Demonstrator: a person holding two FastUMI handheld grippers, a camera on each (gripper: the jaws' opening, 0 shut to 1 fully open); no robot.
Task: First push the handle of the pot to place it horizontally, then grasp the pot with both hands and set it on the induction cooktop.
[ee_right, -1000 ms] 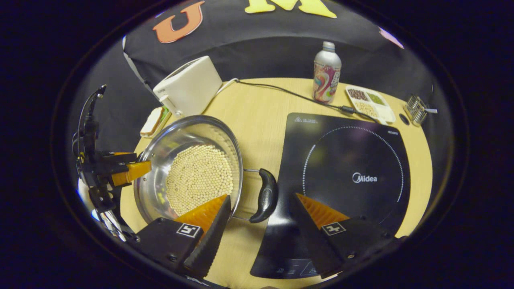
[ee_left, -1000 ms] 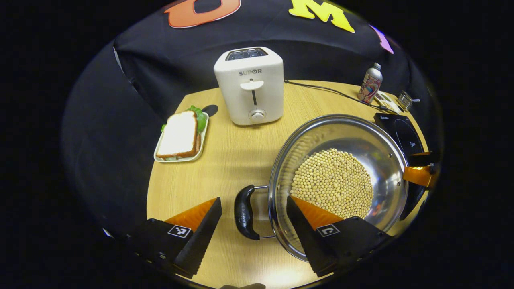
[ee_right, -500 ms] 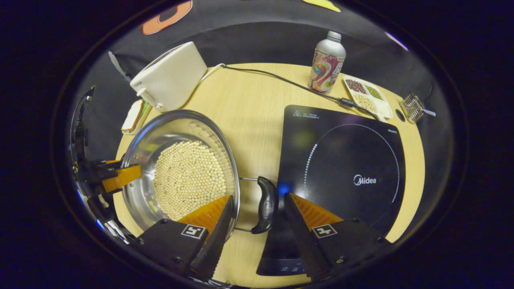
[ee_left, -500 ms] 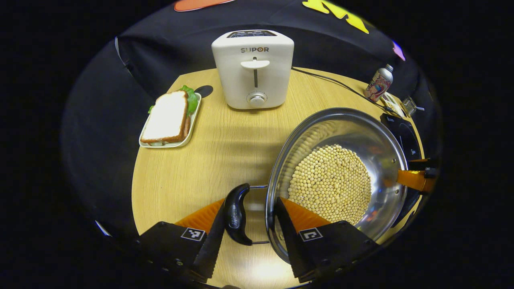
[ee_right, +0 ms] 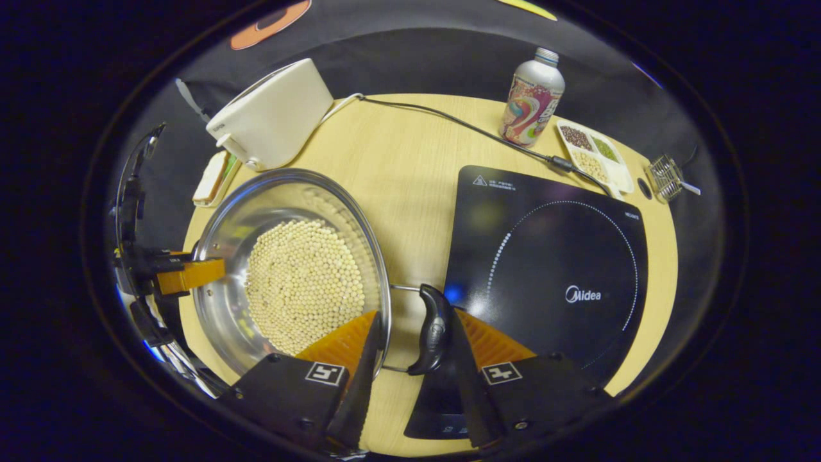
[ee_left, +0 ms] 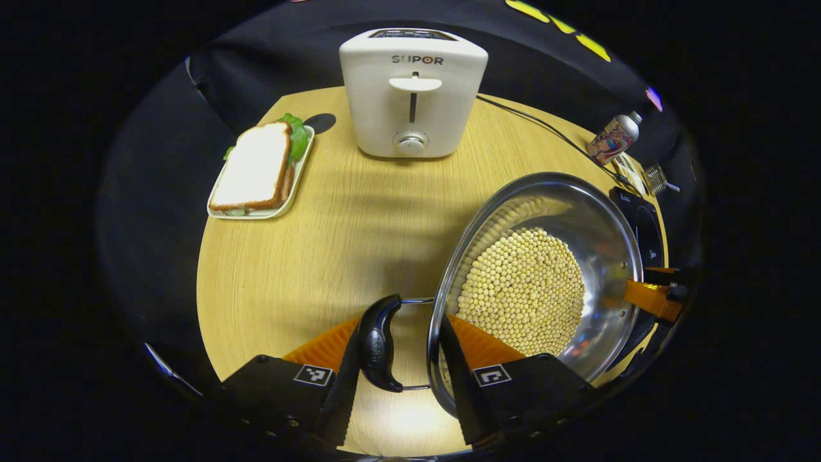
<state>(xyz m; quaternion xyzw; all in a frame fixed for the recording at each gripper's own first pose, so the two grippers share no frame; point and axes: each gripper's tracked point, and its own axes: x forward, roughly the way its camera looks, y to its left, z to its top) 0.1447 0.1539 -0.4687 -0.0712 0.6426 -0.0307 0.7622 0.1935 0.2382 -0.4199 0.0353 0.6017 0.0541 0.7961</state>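
Observation:
A steel pot (ee_left: 577,212) holding pale beans (ee_left: 523,292) stands on the wooden table (ee_left: 333,244), just left of the black induction cooktop (ee_right: 551,256). My left gripper (ee_left: 399,328) is shut on the pot's left handle (ee_left: 377,343), with one finger against the black grip's outer side and the other at the pot's rim. On the opposite side, my right gripper (ee_right: 414,317) is shut on the right handle (ee_right: 435,327) in the same way, over the cooktop's near-left corner. Each gripper shows across the pot from the other: the right gripper (ee_left: 651,298) and the left gripper (ee_right: 186,274).
A white toaster (ee_left: 410,90) stands at the back, and its cord (ee_right: 449,122) runs across the table. A sandwich on a plate (ee_left: 256,167) lies to its left. Behind the cooktop are a bottle (ee_right: 531,106), a divided tray (ee_right: 593,157) and a small wire basket (ee_right: 667,176).
Both grippers have come in and narrowed from wide open until their fingers bracket the handles. Over the last half second the gaps barely changed. The pot stays by the cooktop.

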